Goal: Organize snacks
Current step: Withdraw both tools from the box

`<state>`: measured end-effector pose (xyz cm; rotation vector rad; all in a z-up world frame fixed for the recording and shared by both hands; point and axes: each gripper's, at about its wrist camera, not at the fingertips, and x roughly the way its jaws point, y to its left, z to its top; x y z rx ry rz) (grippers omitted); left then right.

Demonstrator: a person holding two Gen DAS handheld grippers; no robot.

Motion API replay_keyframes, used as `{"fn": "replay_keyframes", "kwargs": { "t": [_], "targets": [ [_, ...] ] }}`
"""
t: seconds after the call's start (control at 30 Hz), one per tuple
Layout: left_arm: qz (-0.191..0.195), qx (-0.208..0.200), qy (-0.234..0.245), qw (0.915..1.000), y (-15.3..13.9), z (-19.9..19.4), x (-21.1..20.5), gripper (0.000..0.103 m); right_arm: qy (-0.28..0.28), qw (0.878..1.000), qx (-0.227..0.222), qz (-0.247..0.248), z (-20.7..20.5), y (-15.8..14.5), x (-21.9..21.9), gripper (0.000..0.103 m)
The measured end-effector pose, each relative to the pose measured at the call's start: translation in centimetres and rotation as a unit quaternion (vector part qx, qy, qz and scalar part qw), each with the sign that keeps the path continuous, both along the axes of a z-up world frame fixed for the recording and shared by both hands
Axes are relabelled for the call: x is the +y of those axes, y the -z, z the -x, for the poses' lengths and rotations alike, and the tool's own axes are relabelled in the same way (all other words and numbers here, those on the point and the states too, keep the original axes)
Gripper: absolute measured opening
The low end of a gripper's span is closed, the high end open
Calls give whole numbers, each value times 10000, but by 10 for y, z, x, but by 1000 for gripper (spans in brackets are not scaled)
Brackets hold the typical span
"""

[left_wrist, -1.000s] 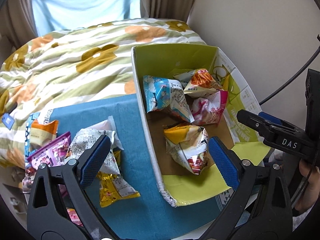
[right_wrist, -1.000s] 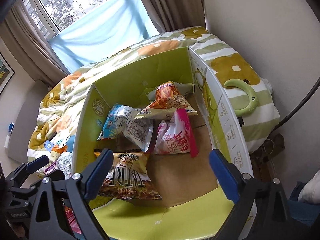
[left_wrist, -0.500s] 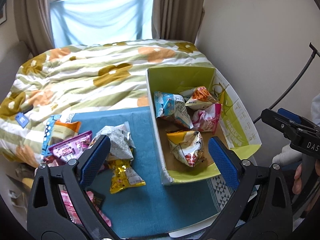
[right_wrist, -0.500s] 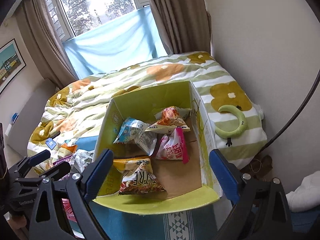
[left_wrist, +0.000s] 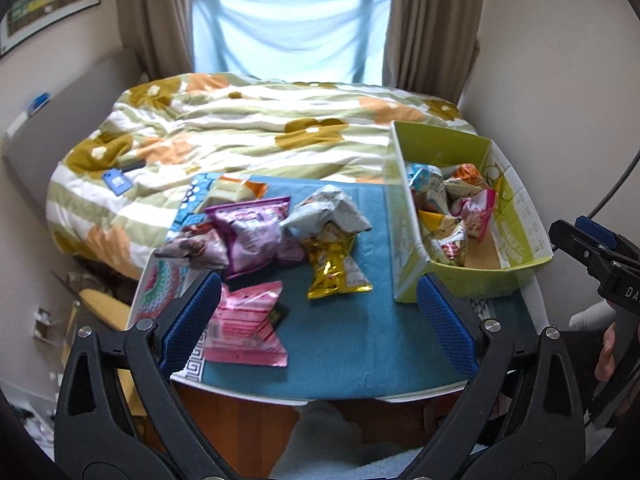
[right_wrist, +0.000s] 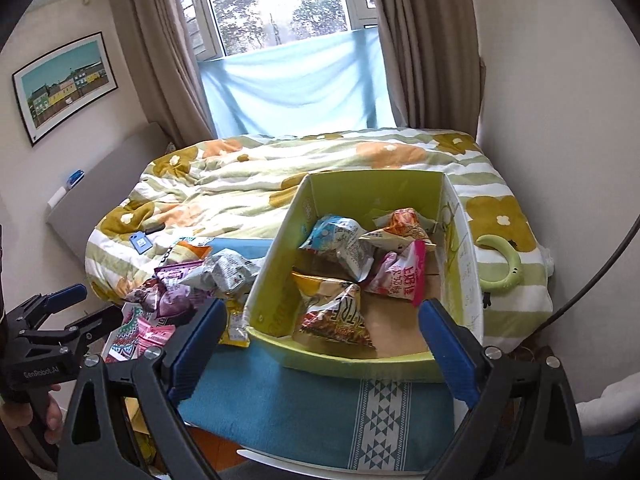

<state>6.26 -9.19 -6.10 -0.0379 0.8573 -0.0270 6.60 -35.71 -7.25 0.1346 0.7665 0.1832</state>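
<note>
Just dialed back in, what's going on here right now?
A person is sorting snack packets into the green cardboard box on the blue tablecloth. Four packets lie inside it; several more, including a gold foil packet, sit outside. The left claw and right claw are open and empty.

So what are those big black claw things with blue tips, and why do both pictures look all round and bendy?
They are two grabber tools, one in each of a person's hands. A tiny wide-eyed camera sits on each, which bends the picture. One picture looks out over the left gripper, the other over the right gripper. Both are open and hold nothing. On the blue cloth lie loose snack bags, like a pink bag and a gold bag. More snacks already sit in the green box.
</note>
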Motion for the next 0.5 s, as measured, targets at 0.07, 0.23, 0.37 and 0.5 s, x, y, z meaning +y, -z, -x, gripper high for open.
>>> {"fn": "replay_keyframes", "kwargs": {
  "t": [0.07,0.23,0.37,0.5],
  "targets": [
    [8,14,-229,9997,1,10,19,98,-164,9998,-46,-39,5,1,12,96],
    [25,122,-595,9982,9,27,55,98,-491,9986,-112,-154,9,6,38,96],
    [87,283,-686,9972,23,28,77,98,-693,9973,-92,-226,7,12,63,96],
    [121,514,-576,9969,44,17,90,98,-784,9966,-70,-229,-1,21,88,96]
  ]
}}
